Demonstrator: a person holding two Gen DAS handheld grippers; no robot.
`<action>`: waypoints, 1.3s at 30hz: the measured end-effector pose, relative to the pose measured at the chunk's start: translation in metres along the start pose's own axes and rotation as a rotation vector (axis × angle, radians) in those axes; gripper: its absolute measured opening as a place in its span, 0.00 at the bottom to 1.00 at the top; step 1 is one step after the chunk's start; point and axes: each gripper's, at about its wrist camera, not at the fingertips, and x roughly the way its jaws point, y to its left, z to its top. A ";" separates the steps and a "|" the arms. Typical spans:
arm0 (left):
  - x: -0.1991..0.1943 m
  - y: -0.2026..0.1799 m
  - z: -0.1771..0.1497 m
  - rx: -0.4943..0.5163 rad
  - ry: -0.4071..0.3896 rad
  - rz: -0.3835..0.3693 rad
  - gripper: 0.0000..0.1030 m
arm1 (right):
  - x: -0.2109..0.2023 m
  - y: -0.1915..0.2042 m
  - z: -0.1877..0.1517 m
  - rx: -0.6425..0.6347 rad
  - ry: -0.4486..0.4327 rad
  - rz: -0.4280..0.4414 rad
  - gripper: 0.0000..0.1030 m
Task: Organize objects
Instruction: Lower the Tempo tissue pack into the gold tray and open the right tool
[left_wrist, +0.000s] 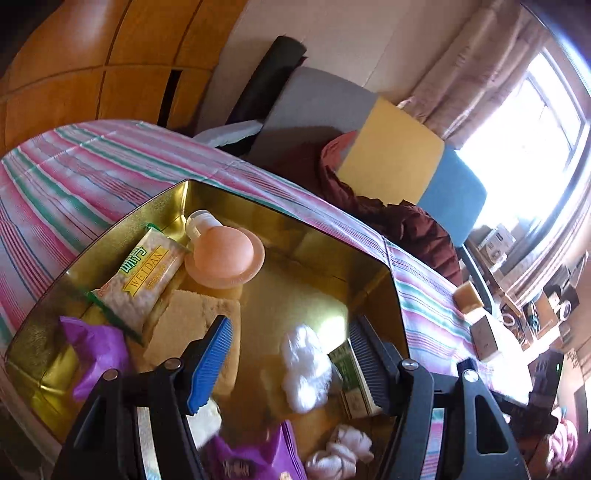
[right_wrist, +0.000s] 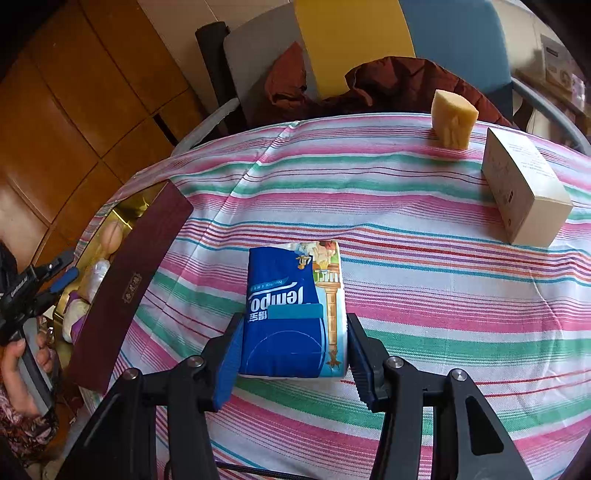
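Note:
My left gripper (left_wrist: 291, 360) is open and empty, hovering over a gold tin box (left_wrist: 236, 201). The box holds a WEIDAN snack packet (left_wrist: 142, 275), a peach round bottle (left_wrist: 223, 256), a tan sponge (left_wrist: 195, 317), white cotton wads (left_wrist: 304, 363), a green-white small box (left_wrist: 349, 373) and purple wrappers (left_wrist: 98, 356). My right gripper (right_wrist: 293, 350) has its pads against both sides of a blue Tempo tissue pack (right_wrist: 291, 310) that lies on the striped tablecloth (right_wrist: 406, 221).
The tin's dark red wall (right_wrist: 125, 291) stands left of the tissue pack. A yellow sponge block (right_wrist: 452, 120) and a white carton (right_wrist: 524, 188) stand at the table's far right. A chair with a maroon jacket (right_wrist: 399, 83) is behind the table.

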 end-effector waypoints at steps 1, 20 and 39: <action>-0.005 -0.003 -0.003 0.023 -0.004 -0.007 0.66 | -0.003 0.005 0.002 0.000 -0.010 0.012 0.51; -0.054 -0.006 -0.046 0.104 -0.076 -0.080 0.66 | 0.083 0.200 0.069 -0.134 0.093 0.151 0.51; -0.054 0.003 -0.048 0.052 -0.076 -0.043 0.66 | 0.108 0.229 0.072 -0.209 0.046 0.064 0.65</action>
